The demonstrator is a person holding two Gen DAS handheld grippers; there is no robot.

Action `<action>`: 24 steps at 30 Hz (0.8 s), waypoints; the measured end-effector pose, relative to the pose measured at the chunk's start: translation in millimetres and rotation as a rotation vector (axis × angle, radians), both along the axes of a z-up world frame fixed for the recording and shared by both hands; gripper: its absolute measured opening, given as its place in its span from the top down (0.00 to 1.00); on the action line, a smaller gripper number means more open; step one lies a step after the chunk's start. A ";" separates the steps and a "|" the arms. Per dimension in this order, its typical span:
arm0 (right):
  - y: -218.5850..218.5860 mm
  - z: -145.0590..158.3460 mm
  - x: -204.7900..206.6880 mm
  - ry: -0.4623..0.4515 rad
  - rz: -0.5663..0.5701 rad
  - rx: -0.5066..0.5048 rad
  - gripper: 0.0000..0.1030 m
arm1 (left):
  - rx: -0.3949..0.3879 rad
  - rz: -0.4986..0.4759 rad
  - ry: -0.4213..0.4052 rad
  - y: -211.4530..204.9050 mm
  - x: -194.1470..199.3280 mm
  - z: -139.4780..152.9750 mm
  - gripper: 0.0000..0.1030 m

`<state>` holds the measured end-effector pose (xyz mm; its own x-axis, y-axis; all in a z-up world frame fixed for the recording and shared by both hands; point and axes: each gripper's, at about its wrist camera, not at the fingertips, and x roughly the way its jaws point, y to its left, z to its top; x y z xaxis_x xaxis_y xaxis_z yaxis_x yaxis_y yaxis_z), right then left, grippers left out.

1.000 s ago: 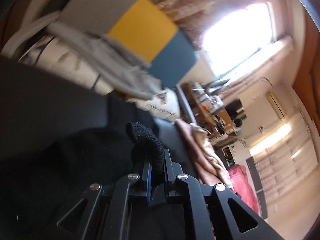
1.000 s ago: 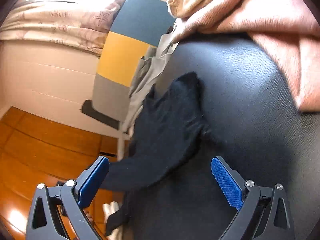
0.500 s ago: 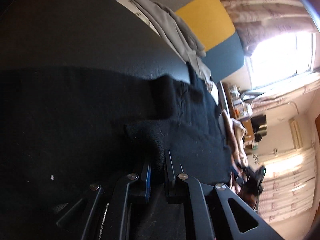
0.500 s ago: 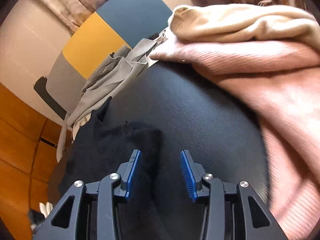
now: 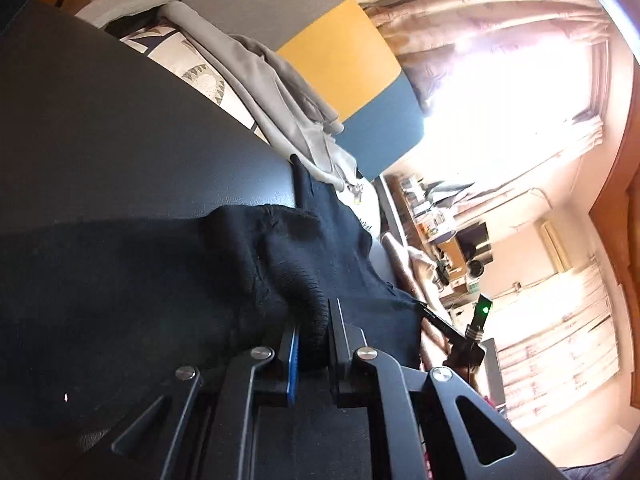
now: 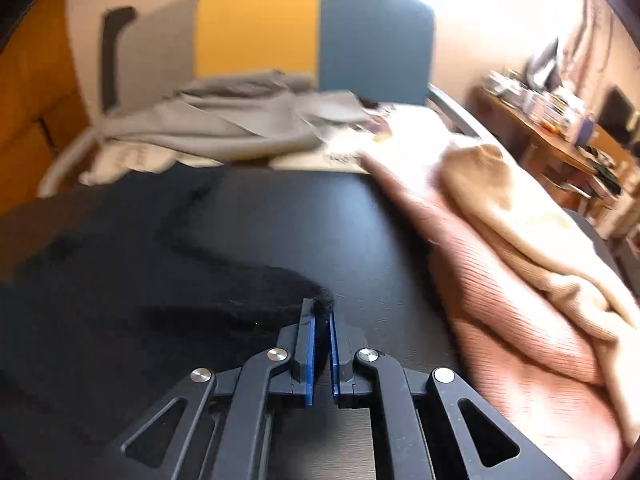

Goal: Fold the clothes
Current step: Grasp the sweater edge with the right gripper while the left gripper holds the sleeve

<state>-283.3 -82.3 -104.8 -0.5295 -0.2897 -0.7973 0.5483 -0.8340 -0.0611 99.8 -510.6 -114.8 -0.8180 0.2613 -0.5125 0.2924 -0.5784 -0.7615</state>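
Observation:
A black knit garment [image 5: 152,280] lies spread over a dark table [image 5: 100,128]. My left gripper [image 5: 314,320] is shut on a bunched fold of its edge. In the right wrist view the same black garment [image 6: 132,280] covers the table's left half, and my right gripper [image 6: 320,316] is shut on another tip of its edge. The tip of the right gripper device, with a green light [image 5: 485,310], shows beyond the cloth in the left wrist view.
A pile of pink [image 6: 520,340] and beige [image 6: 532,232] knitwear lies on the table's right side. A grey garment [image 6: 224,128] is draped over a chair with a grey, yellow and blue back [image 6: 280,36]. A cluttered wooden desk [image 6: 560,132] stands at far right.
My right gripper went from wide open above the table to shut on the black garment's edge. My left gripper kept its hold and came down with the cloth onto the table.

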 end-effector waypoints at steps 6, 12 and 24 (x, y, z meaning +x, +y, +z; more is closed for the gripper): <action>25.8 -31.7 -23.6 -0.137 -0.105 -0.100 0.89 | -0.097 -0.045 -0.241 17.3 -40.3 -29.7 0.91; 80.8 -16.9 -0.6 -0.235 -0.164 -0.341 0.81 | -0.067 -0.022 -0.244 7.7 -37.9 -32.4 0.91; 40.8 -31.5 52.3 -0.214 -0.051 -0.205 0.92 | -0.101 -0.022 -0.221 14.5 -45.6 -18.8 0.89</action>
